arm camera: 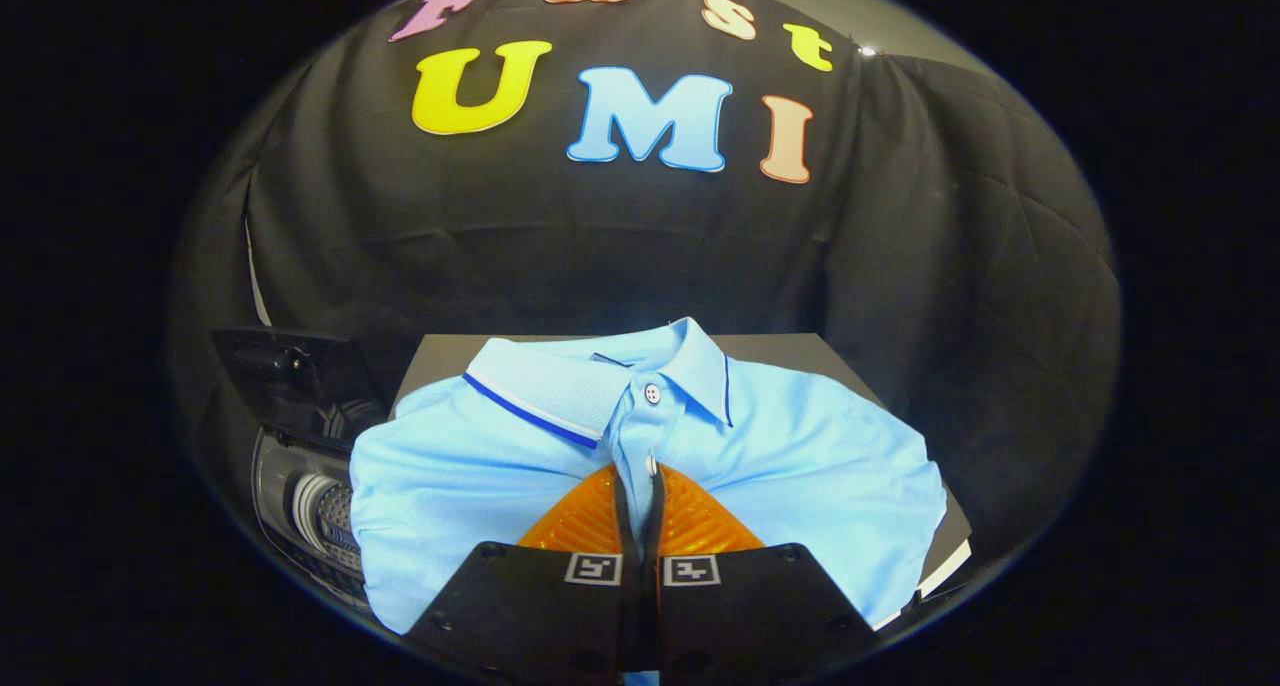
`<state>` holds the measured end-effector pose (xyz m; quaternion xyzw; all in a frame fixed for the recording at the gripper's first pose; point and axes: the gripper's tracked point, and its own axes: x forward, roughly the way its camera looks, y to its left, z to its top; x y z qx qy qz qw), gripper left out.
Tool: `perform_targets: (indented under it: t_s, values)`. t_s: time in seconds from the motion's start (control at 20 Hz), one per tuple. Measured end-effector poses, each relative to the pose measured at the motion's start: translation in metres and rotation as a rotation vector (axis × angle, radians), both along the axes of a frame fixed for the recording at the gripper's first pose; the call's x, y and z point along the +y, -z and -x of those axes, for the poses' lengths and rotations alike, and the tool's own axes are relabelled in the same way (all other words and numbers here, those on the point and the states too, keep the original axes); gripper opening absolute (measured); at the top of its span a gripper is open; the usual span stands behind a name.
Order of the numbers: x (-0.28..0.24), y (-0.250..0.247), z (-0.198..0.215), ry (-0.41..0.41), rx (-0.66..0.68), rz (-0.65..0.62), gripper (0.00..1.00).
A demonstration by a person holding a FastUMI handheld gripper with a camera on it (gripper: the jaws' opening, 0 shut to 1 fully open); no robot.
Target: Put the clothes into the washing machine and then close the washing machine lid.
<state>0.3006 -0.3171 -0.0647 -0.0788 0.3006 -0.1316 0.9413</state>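
The gripper (640,486) has two orange fingers (585,521) with fine ribbed faces, each tapering to a point and edged in black along the inner side. Behind them sit two black angular plates (520,616), each carrying a small square black-and-white marker (594,568) and dark screw holes.

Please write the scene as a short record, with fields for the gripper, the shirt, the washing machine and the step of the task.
hand-held gripper: orange fingers closed together, pinching the shirt's front at the button strip
shirt: light blue polo, folded, lying on a dark platform
washing machine: beside the shirt, lower, lid raised open, drum visible
task step: shirt gripped, not yet in the machine; lid not yet closed
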Motion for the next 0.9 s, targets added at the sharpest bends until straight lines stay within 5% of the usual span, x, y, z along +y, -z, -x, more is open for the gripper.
perform_targets:
  t_s: [0.9]
  values:
    - [0.095,-0.081,0.040,-0.141,-0.193,0.022,0.01]
